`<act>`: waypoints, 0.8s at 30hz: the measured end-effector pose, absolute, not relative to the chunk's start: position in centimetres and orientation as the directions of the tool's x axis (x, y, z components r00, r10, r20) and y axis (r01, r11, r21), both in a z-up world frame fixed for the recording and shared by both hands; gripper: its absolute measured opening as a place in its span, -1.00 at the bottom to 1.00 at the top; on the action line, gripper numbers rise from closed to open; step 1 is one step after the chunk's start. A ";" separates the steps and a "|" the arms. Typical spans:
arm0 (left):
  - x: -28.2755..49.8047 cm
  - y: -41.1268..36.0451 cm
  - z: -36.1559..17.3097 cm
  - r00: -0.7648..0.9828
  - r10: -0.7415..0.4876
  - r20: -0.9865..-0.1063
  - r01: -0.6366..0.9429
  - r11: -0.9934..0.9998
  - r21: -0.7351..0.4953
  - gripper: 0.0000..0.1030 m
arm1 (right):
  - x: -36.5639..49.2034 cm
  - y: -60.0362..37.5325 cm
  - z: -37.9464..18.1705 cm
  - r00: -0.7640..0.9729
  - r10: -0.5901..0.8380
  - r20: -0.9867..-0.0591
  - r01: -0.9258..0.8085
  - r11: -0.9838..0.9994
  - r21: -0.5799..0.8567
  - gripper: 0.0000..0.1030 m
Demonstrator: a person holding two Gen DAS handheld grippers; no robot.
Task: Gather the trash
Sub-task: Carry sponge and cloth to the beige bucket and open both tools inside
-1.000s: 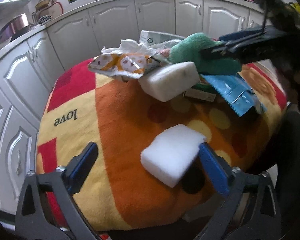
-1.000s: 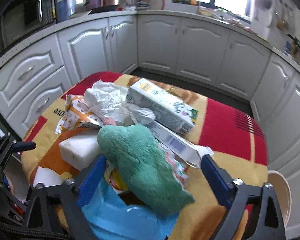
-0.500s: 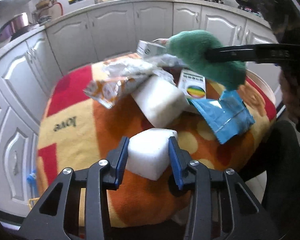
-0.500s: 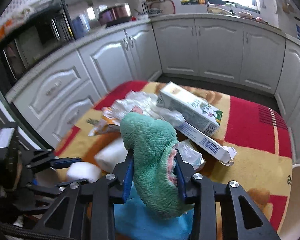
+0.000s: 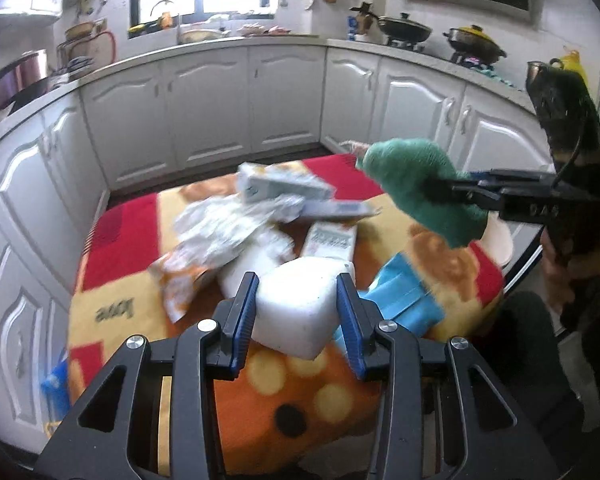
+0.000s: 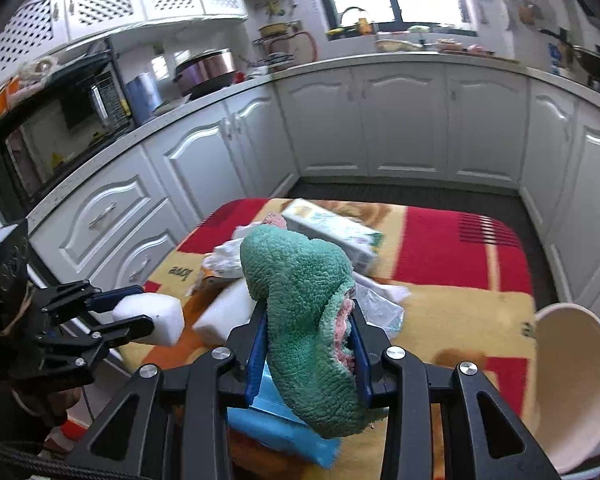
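Observation:
My left gripper (image 5: 296, 300) is shut on a white foam block (image 5: 300, 312) and holds it above the blanket-covered table (image 5: 120, 240). It also shows in the right wrist view (image 6: 148, 316) at the left. My right gripper (image 6: 308, 332) is shut on a green fuzzy sock (image 6: 304, 300), lifted above the table; the sock shows in the left wrist view (image 5: 420, 196) at the right. A second white foam block (image 6: 224, 312), crumpled wrappers (image 5: 220, 228), cartons (image 5: 280, 188) and a blue packet (image 5: 404, 300) lie on the table.
A cream round bin (image 6: 572, 384) stands at the table's right edge. White kitchen cabinets (image 6: 400, 120) ring the table closely. An oven (image 6: 60, 120) and pots sit on the counter.
My left gripper shut on the white foam block and lifted it. My right gripper shut on the green sock and raised it off the pile.

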State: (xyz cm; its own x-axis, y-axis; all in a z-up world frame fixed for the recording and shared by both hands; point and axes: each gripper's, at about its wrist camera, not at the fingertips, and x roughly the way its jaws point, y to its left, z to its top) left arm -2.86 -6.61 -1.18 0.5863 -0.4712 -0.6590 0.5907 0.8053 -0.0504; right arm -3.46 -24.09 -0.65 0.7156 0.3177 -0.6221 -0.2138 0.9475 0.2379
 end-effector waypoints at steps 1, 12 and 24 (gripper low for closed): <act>-2.8 -7.5 -0.9 0.581 -0.483 -0.655 0.601 0.798 -0.055 -0.28 | -3.8 -24.5 -0.6 0.722 0.303 -0.622 -0.200 0.952 0.231 -0.32; -2.0 -19.3 0.5 0.536 -0.526 -0.660 0.681 0.732 -0.029 -0.28 | -7.6 -34.5 -1.7 0.747 0.079 -0.660 0.065 0.980 0.191 -0.32; -1.8 -28.8 -0.6 0.466 -0.553 -0.691 0.735 0.676 -0.046 -0.28 | -11.4 -43.2 -3.6 0.724 -0.074 -0.686 0.281 0.940 0.195 -0.32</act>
State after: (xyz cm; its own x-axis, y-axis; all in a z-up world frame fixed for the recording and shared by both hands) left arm -1.79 -28.78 -0.63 0.4656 -0.5534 -0.6907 0.7353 0.6762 -0.0461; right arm -11.40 -43.22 -3.56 0.7236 -0.0737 -0.6863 0.2807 0.9398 0.1950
